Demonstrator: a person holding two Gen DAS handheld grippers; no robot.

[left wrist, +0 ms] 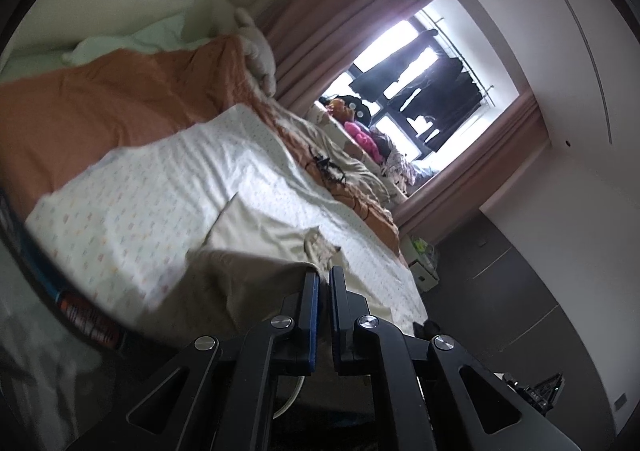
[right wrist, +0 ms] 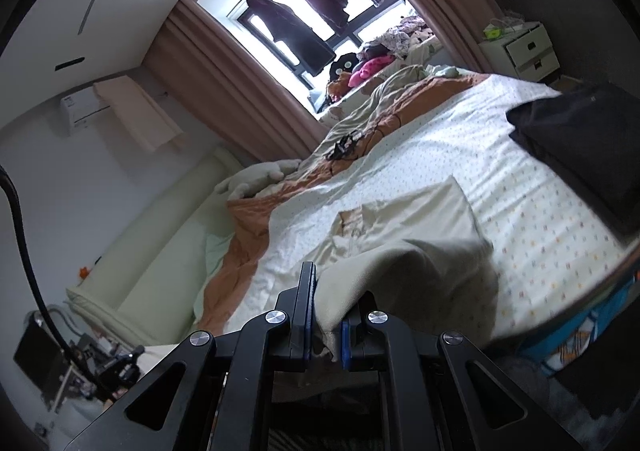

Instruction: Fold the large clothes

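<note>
the left gripper (left wrist: 324,277) and right gripper (right wrist: 328,291) each pinched the near hem of the beige garment (right wrist: 400,219) on the patterned bedsheet (right wrist: 520,187), mid-fold; next probably called for carrying it toward twelve o'clock.

Daylight enters through the window (left wrist: 420,83), which is overexposed and leaves the garments hung against it in silhouette; the room interior is dim and flatly lit. Both fisheye views bend straight lines and vignette to black at the corners. Motion blur smears the bed (right wrist: 520,219) near the lower frame edges.
</note>
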